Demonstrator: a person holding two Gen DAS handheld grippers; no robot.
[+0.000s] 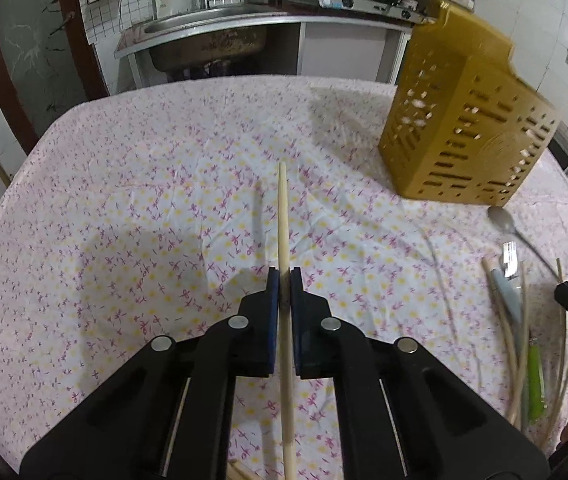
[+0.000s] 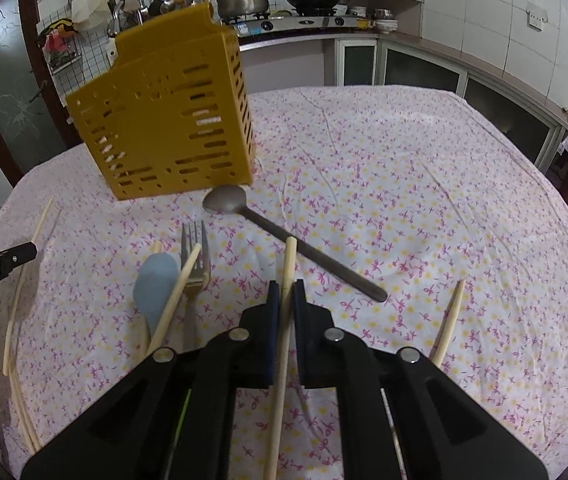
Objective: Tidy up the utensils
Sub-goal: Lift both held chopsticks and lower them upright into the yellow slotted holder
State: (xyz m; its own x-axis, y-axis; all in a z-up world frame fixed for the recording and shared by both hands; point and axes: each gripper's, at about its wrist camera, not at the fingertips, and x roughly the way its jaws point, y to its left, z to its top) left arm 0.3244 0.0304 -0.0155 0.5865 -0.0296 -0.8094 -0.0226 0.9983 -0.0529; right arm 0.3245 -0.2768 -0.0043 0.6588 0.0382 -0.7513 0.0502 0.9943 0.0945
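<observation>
both grippers (image 1: 284, 280) (image 2: 286, 290) each pinch a chopstick (image 1: 282, 220) (image 2: 288, 264); fork (image 2: 194, 256), spoon (image 2: 284, 236), seemingly empty caddy (image 2: 163, 120) ahead.

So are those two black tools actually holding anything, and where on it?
Yes. The left tool pinches a chopstick partway along its length. The right tool pinches another chopstick near its upper end.

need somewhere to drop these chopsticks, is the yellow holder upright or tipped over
Upright: the yellow holder stands on its base on the tablecloth, slotted front facing the camera. Its open top is out of sight.
</observation>
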